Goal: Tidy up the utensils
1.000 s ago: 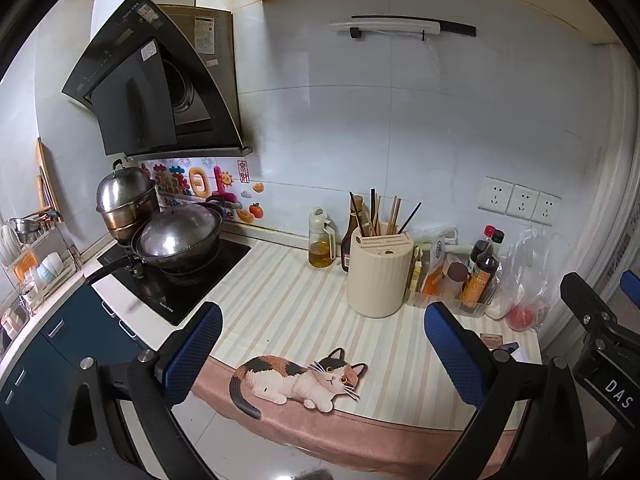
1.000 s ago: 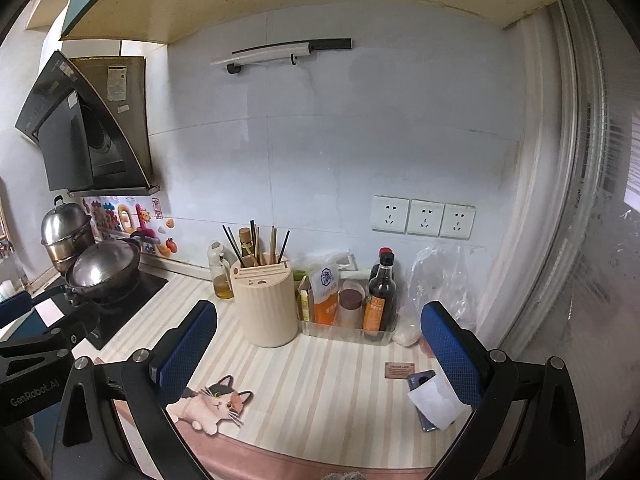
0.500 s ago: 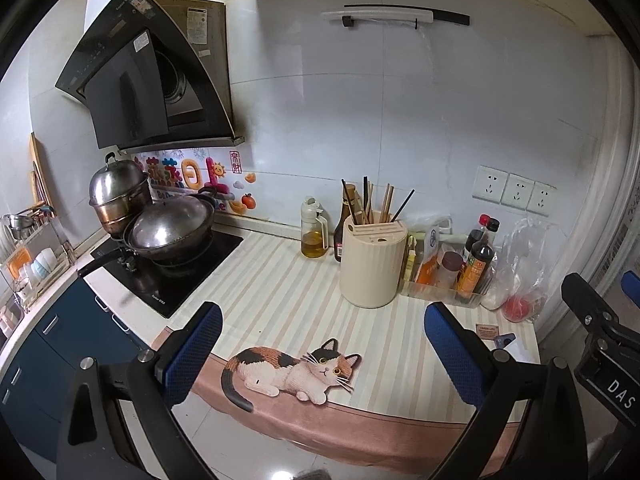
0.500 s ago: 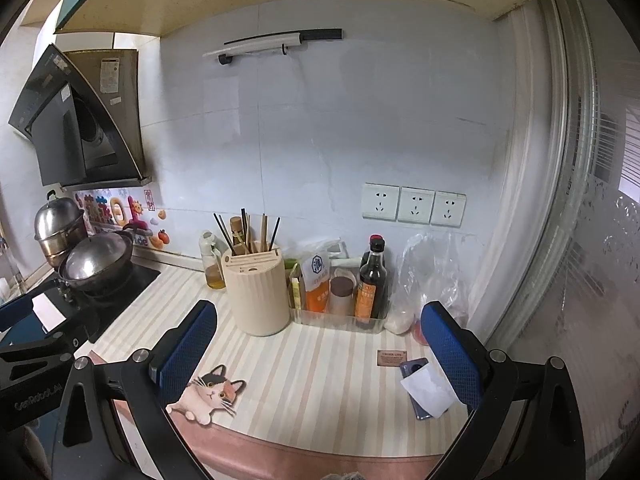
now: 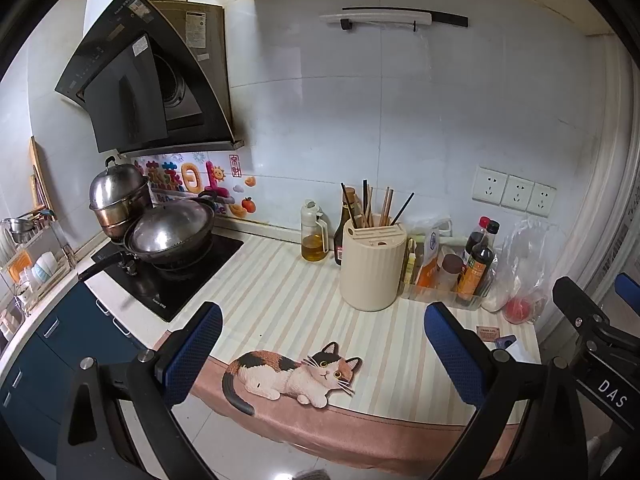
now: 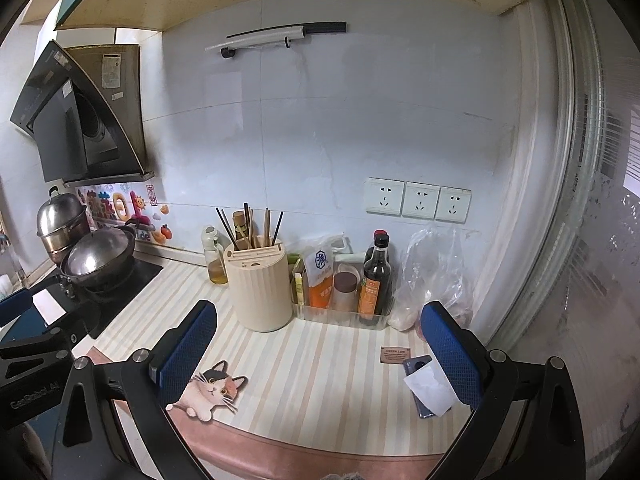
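Both the left gripper (image 5: 323, 354) and the right gripper (image 6: 319, 344) are held with jaws wide and empty, well short of the cream utensil holder (image 6: 259, 287), in which the chopsticks (image 6: 249, 227) are stood. Just beside the holder, an oil bottle (image 6: 216, 256) and a tray of condiments (image 6: 344, 316) are crowded. These could be knocked over, or the holder tipped, if a chopstick were pulled at a slant.

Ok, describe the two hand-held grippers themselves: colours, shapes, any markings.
Left hand-held gripper: black angular frame, silver bolts, two fingers faced with blue textured pads. Right hand-held gripper: same build and blue pads; white "DAS" lettering shows on its body in the left view.
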`<state>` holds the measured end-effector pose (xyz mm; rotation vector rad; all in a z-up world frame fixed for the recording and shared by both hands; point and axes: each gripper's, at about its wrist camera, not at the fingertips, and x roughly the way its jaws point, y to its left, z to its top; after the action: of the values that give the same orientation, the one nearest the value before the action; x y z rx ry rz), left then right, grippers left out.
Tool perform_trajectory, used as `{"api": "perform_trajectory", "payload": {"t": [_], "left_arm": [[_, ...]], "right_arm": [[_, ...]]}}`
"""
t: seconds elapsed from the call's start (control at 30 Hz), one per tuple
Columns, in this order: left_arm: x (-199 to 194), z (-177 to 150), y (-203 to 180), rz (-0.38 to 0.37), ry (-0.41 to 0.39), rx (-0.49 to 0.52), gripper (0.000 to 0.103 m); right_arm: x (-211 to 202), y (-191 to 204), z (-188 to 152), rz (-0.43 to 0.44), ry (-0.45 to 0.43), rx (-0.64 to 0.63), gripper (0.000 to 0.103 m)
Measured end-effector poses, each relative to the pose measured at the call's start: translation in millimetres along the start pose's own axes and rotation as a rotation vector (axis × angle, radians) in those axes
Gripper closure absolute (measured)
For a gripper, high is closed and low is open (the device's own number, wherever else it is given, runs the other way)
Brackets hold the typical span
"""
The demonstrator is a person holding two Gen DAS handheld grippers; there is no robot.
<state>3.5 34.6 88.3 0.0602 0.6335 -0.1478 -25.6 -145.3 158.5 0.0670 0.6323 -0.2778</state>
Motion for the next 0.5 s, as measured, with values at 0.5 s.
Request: {"api": "perform_trajectory", "payload": {"t": [0.5], "left_arm": [[-0.6, 7.5, 2.9, -0.004, -0.008, 0.010, 0.000]], "right_arm": [[3.7, 3.4, 2.9, 0.004, -0.005, 0.008, 0.000]]}}
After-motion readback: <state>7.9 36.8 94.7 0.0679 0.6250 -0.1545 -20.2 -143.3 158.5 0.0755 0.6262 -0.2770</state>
